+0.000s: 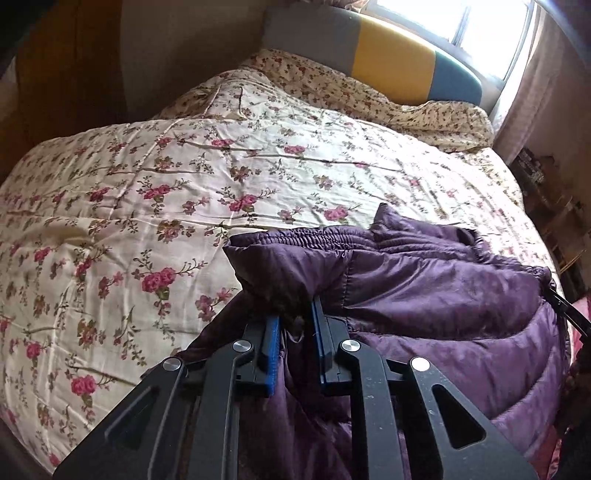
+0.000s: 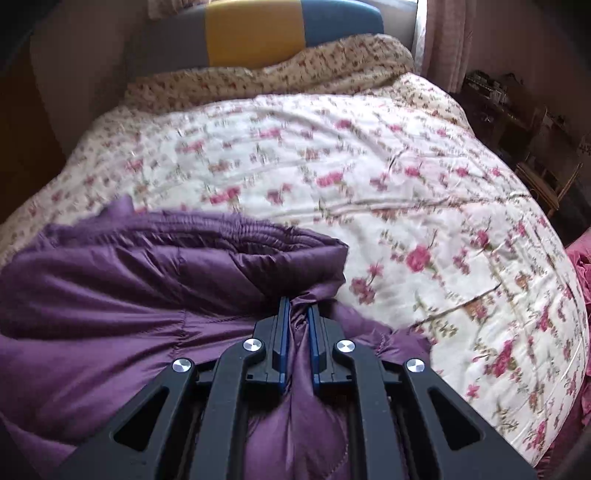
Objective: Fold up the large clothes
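Note:
A purple puffer jacket (image 1: 436,284) lies on the near part of a bed, folded over, with its elastic hem facing away. My left gripper (image 1: 295,314) is shut on a bunch of the jacket's left corner, where a bit of dark fur trim shows between the blue pads. In the right wrist view the same jacket (image 2: 122,280) fills the lower left. My right gripper (image 2: 298,314) is shut on a pinch of its right corner. The far end of the right gripper (image 1: 569,312) shows at the jacket's right edge in the left wrist view.
The bed is covered by a cream floral quilt (image 1: 184,192) (image 2: 369,166). A second small-print blanket (image 1: 369,96) lies bunched at the headboard (image 1: 391,59). A window (image 1: 461,22) is behind it. Dark cluttered shelves (image 2: 524,122) stand right of the bed. Pink fabric (image 2: 580,266) lies at the right edge.

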Motion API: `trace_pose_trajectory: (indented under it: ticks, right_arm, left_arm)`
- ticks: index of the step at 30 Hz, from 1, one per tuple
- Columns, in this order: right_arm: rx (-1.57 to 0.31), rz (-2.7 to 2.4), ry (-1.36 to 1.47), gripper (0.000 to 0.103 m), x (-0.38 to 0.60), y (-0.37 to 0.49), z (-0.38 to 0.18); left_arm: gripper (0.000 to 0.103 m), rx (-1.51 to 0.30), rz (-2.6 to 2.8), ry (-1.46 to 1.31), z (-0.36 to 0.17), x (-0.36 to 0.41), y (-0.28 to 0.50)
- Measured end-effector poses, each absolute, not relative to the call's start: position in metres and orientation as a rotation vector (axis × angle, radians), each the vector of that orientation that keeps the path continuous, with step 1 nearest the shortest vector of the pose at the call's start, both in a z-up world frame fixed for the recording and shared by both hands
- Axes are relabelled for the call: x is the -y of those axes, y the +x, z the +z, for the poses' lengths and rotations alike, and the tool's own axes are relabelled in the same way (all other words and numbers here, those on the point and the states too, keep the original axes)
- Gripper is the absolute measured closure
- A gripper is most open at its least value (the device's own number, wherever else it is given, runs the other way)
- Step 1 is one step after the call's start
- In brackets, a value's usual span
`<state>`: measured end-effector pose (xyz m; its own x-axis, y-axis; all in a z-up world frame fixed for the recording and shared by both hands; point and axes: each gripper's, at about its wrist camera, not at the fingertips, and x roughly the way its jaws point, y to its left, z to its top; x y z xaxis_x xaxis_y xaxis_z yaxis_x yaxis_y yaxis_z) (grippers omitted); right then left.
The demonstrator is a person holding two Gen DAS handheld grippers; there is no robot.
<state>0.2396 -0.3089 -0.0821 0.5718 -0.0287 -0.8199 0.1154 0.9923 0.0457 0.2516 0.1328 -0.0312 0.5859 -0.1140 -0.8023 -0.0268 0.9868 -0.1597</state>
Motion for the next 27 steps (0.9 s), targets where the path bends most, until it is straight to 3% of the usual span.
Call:
trace_pose_trajectory:
  ticks: [12, 14, 16, 19, 22, 24, 27]
  right_arm:
    - [-0.970, -0.140, 0.040, 0.091, 0.303, 0.239, -0.085]
    - [-0.963, -0.153, 0.043, 0.084, 0.303, 0.237, -0.080]
    - [-0.946, -0.165, 0.062, 0.067, 0.304, 0.232, -0.072]
    - [-0.892, -0.151, 0.068, 0.065, 0.296, 0.219, -0.054]
    - [-0.855, -0.121, 0.066, 0.063, 0.281, 0.208, -0.040]
    - [-0.827, -0.083, 0.071, 0.064, 0.268, 0.199, -0.030]
    - [-0.785, -0.029, 0.052, 0.063, 0.244, 0.184, -0.018]
  left_arm:
    - [0.088, -0.916, -0.023, -0.132, -0.069, -0.120, 0.257]
    - [0.088, -0.916, -0.026, -0.142, -0.068, -0.122, 0.257]
    - [0.088, -0.920, -0.022, -0.135, -0.066, -0.122, 0.256]
    - [0.086, -0.922, -0.019, -0.145, -0.063, -0.122, 0.256]
    - [0.070, -0.914, -0.014, -0.179, -0.055, -0.126, 0.251]
    - [0.046, -0.885, -0.002, -0.197, -0.045, -0.128, 0.244]
    - [0.045, -0.849, -0.006, -0.222, -0.032, -0.129, 0.234]
